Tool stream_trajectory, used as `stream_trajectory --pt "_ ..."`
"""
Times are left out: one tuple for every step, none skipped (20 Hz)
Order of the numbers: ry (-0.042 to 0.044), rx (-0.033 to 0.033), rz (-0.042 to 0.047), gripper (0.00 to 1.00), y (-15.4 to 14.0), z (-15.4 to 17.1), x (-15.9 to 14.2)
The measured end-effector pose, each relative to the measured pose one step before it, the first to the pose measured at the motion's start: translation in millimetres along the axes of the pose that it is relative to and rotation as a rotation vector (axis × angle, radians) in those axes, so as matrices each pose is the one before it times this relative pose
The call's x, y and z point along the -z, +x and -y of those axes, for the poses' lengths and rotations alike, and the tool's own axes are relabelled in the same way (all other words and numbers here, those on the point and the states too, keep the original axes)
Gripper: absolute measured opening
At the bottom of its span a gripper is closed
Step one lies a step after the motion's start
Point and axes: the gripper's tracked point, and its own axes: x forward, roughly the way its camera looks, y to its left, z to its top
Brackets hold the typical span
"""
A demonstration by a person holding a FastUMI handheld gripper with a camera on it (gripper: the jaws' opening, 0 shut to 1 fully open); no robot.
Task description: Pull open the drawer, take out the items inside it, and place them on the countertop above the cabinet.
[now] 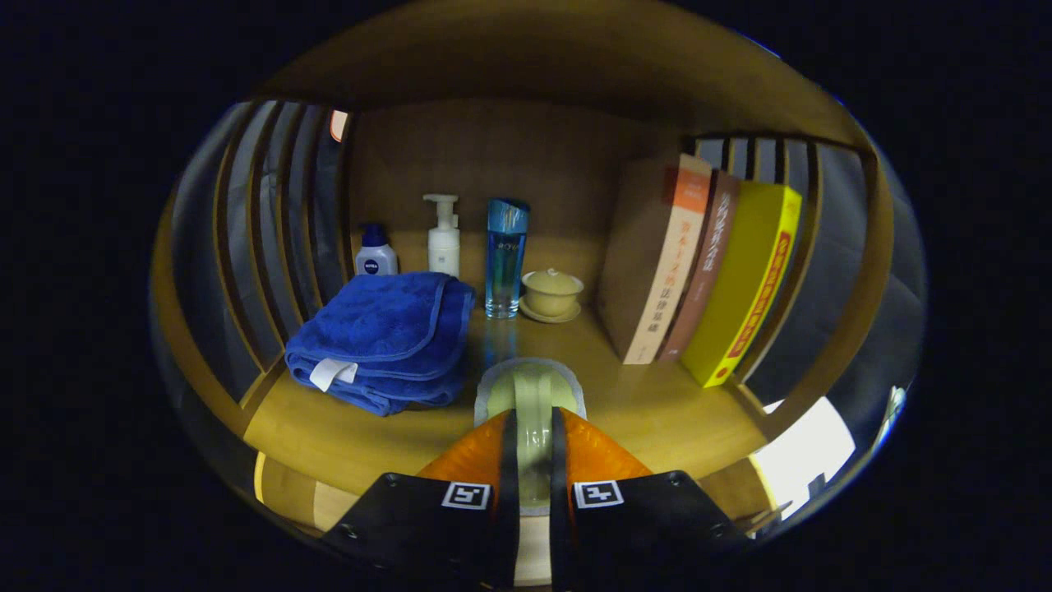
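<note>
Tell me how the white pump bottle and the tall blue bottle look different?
The white pump bottle is solid white with a pump spout; the tall blue bottle is see-through blue, taller, with a slanted cap. Both stand upright on the countertop, beyond the hand-held gripper, whose fingers pinch a pale green ring-shaped item.

The gripper-mounted fisheye looks forward along its fingers (575,444), low and close over the countertop (370,444). It faces the shelf's back wall (493,156) squarely.
</note>
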Motion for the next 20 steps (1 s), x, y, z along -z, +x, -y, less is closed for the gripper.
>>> stream_trajectory --pt "-0.00211 0.00018 0.00911 0.24 4.78 2.44 0.14" --pt "-0.0096 0.00368 0.0086 0.24 5.39 2.29 -0.84" --pt "-0.00377 0.00412 -0.0023 0.24 2.8 1.69 -0.31" --pt "0.00275 0.00378 -0.00605 0.24 1.01 0.6 1.74" --pt "-0.00135 0.00409 -0.00486 0.24 2.51 -0.16 -0.34" --pt "-0.00445 0.00345 -0.00715 0.24 2.78 -0.02 1.15" --pt "-0.01036 0.00534 -0.0065 0.24 1.56 -0.47 0.41" --pt "-0.00689 0.00411 -0.00475 0.24 0.93 -0.05 0.92" --pt "-0.00261 0.0038 -0.00191 0.24 0.01 -0.41 0.07" --pt "-0.00055 0.00434 -0.00193 0.24 -0.04 0.23 0.22" --pt "0.00005 0.0012 0.00036 0.24 0.89 0.17 -0.12" --pt "0.00026 0.00233 -0.00125 0.24 0.19 -0.08 1.42" --pt "0.00474 0.00048 0.00342 0.25 0.54 0.73 -1.23" --pt "0.00128 -0.00005 0.00315 0.25 0.65 0.5 0.3" --pt "0.0041 0.00108 0.00343 0.27 -0.06 1.08 0.18" --pt "0.00562 -0.0023 0.00302 0.27 1.43 0.15 0.24" --pt "0.0074 -0.00489 0.00046 0.28 0.31 -0.14 1.13" --pt "0.01049 -0.00814 -0.00637 0.31 1.76 -1.6 4.28" --pt "0.01114 -0.00702 0.00593 0.33 -0.3 -0.51 0.99" --pt "0.00847 -0.00062 0.02188 0.36 3.0 0.82 -3.13"
